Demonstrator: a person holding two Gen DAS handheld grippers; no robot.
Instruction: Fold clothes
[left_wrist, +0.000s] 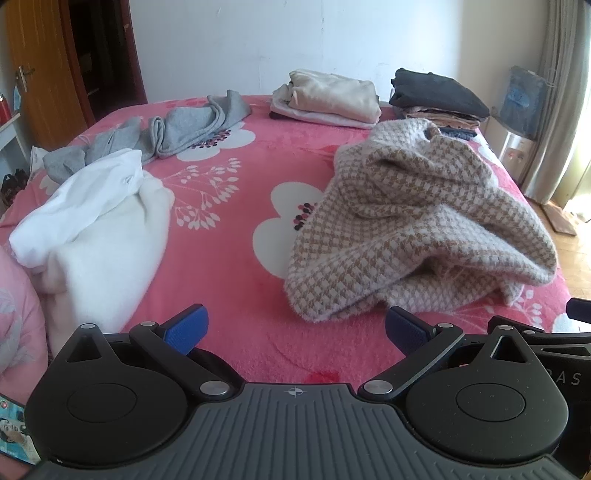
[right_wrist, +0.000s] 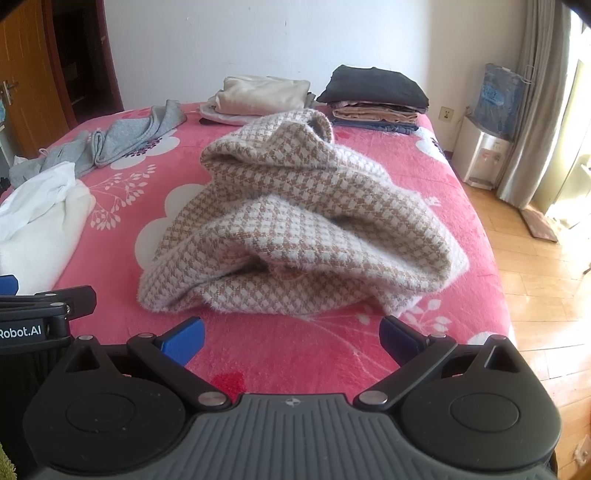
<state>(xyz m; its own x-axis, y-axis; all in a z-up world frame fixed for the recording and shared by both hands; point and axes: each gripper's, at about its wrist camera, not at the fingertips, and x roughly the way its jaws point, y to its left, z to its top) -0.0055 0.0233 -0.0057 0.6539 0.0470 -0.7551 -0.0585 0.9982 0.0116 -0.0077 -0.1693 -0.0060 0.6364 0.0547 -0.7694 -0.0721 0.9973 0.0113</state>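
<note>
Two folded stacks (right_wrist: 373, 96) sit at the bed's (right_wrist: 280, 354) far edge, while the checked knit (right_wrist: 303, 229), white top (left_wrist: 92, 225) and grey garment (left_wrist: 166, 133) lie crumpled, both claws, left (left_wrist: 295, 332) and right (right_wrist: 291, 338), wide and empty.

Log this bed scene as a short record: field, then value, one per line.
surface: pink floral blanket on a bed
nearest garment: houndstooth sweater, crumpled, unfolded
left side: white garment, bunched
far left: grey garment, loose
far edge: cream folded stack; dark-topped folded stack
left claw: open, holding nothing, over the blanket
right claw: open, holding nothing, short of the sweater
floor right: water dispenser
</note>
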